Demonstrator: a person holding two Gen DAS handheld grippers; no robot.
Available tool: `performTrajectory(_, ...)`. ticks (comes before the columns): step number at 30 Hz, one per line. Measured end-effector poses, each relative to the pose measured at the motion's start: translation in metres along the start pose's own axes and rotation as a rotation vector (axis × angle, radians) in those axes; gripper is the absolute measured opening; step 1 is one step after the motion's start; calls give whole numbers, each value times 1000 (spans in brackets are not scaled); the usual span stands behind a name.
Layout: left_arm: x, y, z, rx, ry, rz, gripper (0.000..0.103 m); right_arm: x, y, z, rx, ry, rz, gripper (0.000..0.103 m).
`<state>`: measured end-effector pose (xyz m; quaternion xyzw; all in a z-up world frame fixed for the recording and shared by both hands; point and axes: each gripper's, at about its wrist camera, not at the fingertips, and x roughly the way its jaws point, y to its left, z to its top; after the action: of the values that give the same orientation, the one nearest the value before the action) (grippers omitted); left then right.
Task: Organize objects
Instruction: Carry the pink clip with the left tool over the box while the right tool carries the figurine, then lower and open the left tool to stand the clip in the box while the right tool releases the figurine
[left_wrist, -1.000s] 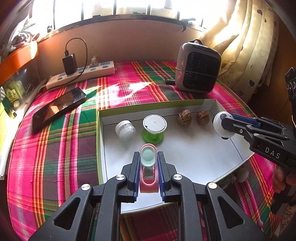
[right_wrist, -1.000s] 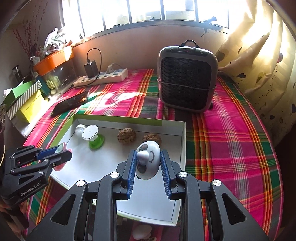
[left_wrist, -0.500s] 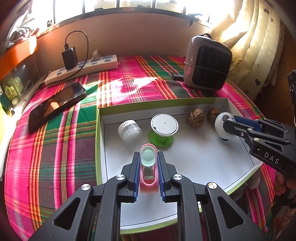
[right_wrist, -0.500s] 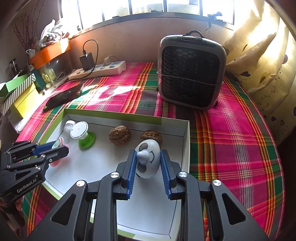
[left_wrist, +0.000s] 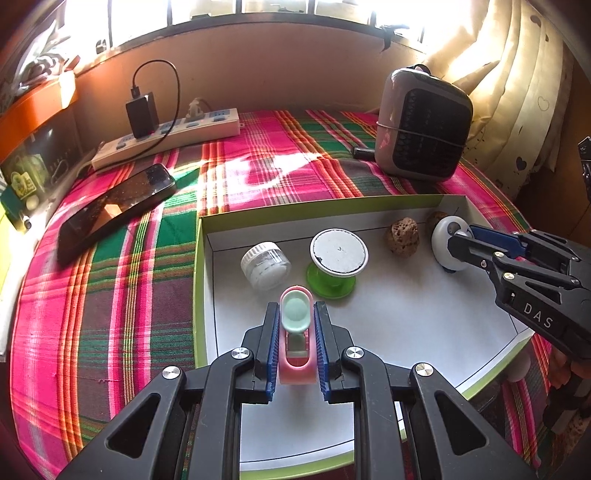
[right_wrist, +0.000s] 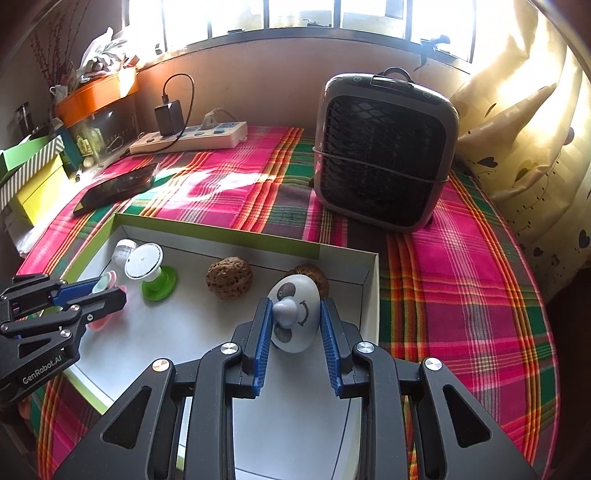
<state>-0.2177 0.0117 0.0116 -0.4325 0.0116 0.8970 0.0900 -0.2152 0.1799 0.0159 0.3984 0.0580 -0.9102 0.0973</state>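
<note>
Two items carried: left hand-held gripper (left_wrist: 295, 325) clamped on pink clip (left_wrist: 295, 354), right hand-held gripper (right_wrist: 293, 321) clamped on panda toy (right_wrist: 293, 314). Both now farther over white tray (left_wrist: 406, 317), walnuts (right_wrist: 229, 277) just ahead. Probably near release.

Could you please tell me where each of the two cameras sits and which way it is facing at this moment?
Left wrist: rides the left gripper, looking forward across the white tray toward the window wall; its own fingers clamp a pink holder, and the right gripper enters at the right.
Right wrist: rides the right gripper, facing the heater; its fingers clamp a white face toy, with the left gripper at the left.
Shared: tray, green stand, heater, phone.
</note>
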Motion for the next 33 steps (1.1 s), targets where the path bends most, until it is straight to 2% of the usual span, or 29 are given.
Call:
performTrajectory(22, 2, -1, 1, 5, 4, 10, 16, 1, 3, -2, -11, -23, -11, 27)
performTrajectory(33, 1, -3, 0, 23, 7, 13, 21, 0, 5, -3, -16, -29, -20, 29)
